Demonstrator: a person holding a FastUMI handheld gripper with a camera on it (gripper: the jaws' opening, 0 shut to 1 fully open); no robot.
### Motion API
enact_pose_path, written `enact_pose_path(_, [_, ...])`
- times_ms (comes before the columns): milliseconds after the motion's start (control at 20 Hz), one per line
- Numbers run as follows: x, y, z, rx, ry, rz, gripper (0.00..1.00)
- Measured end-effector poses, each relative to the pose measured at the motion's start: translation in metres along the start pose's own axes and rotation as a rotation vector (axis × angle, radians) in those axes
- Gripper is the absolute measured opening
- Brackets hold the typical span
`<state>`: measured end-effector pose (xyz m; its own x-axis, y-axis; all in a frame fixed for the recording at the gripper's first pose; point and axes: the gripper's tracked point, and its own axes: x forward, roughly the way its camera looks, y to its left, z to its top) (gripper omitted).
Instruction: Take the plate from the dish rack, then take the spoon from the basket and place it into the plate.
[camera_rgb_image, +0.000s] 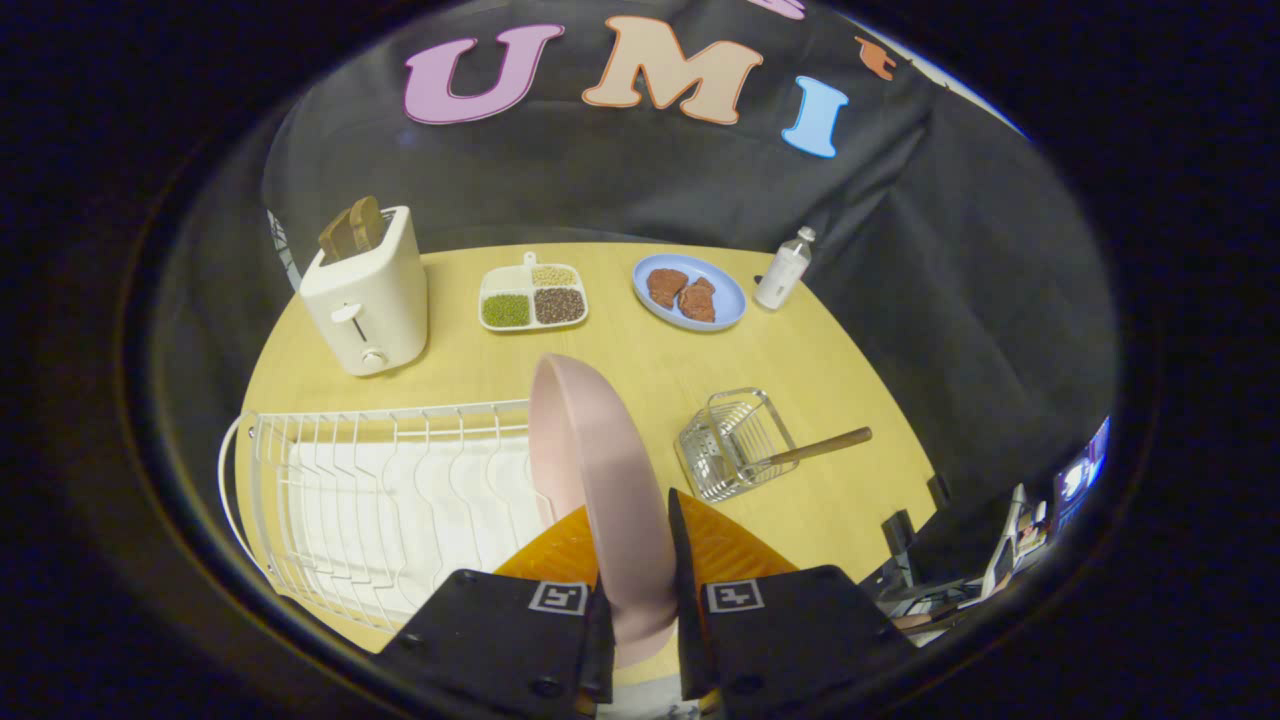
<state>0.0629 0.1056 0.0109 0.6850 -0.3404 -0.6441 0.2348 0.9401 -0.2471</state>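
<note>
- gripper (640, 560) fingers pinch pink plate (600, 470) on edge, lower centre
- dish rack (390, 490) lower left
- spoon (815, 447) in basket (735, 445), right of plate

The wooden table (640, 375) carries a rack (380, 500) left of the fingers, a basket (735, 445) ahead right, and beyond them a toaster (365, 295), tray (533, 297), blue plate (690, 292) and bottle (783, 270).

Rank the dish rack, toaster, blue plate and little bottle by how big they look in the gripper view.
1. Dish rack
2. Toaster
3. Blue plate
4. Bottle

The rack sits nearest the camera, so its lead may be overstated. The gripper is shut on the pink plate.
</note>
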Motion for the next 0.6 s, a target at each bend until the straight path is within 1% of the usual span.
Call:
enact_pose_path(150, [-0.004,0.005,0.005,-0.043,-0.032,-0.030,0.26])
enact_pose_path(200, [-0.008,0.003,0.009,-0.050,-0.046,-0.056,0.26])
enact_pose_path(300, [-0.019,0.002,0.021,-0.039,-0.090,-0.090,0.26])
enact_pose_path(600, [-0.059,0.013,0.040,-0.033,-0.185,-0.082,0.26])
